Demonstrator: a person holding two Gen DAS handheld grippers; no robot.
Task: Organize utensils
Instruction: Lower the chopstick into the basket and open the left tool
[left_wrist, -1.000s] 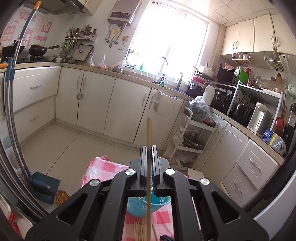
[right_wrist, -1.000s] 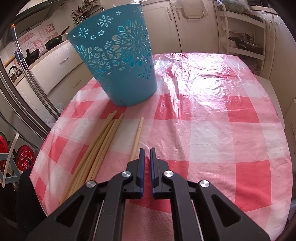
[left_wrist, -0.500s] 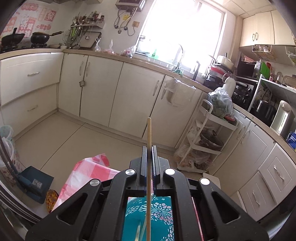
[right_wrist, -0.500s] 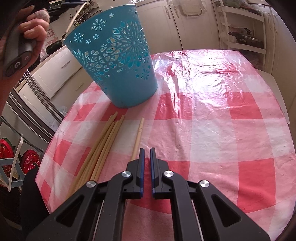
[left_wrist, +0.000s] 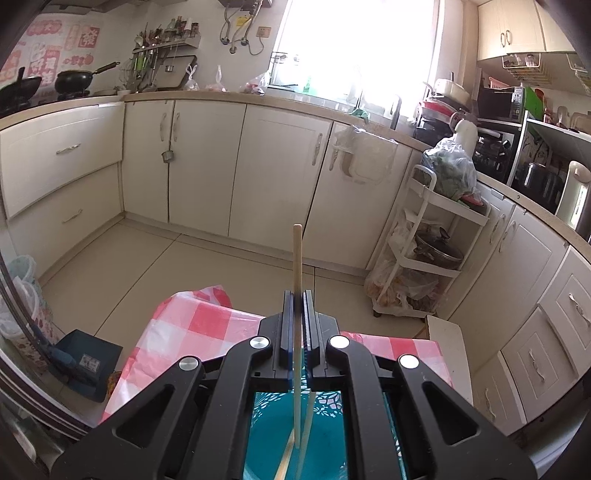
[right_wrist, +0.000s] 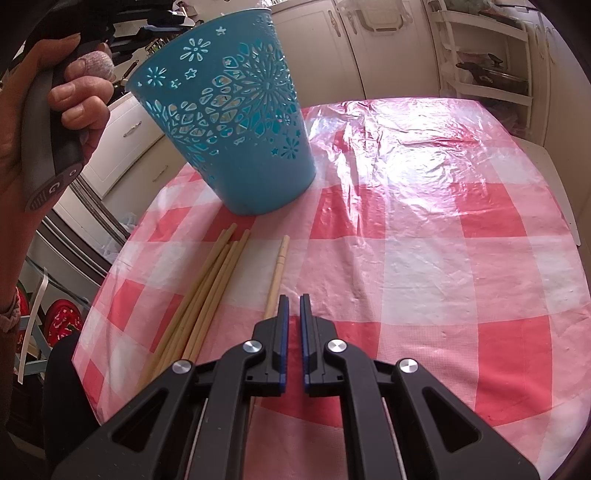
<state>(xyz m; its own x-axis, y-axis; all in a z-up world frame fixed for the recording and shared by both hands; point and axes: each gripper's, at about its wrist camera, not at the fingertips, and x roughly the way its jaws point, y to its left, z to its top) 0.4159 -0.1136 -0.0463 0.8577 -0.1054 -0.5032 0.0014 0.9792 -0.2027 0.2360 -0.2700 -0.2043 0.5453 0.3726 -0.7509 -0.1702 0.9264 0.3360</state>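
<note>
Left gripper (left_wrist: 297, 306): fingers closed tight on a single wooden chopstick (left_wrist: 297, 258), held upright, its top standing above the fingertips and its lower end reaching down inside the blue bin (left_wrist: 273, 439) directly beneath them. At least one more chopstick already leans inside the bin beside the held one. Right gripper (right_wrist: 291, 310): fingers closed with only a narrow slit between them, holding nothing, hovering just above the tabletop (right_wrist: 424, 266). A lone chopstick (right_wrist: 279, 269) lies just left of and ahead of those fingertips; a loose bundle of chopsticks (right_wrist: 207, 291) lies further left; the same bin (right_wrist: 229, 122) stands beyond them, apart from both. Judgement: the step in hand is depositing the held chopstick into the bin, and it looks nearly complete. The next move calls for the left fingers to part so the stick drops clear, without catching the rim. Pose: the person's left hand (right_wrist: 62, 110), seen in the right wrist view, grips the handle beside the bin's rim, tilted moderately downward; the right gripper angles more steeply toward the tabletop.
</note>
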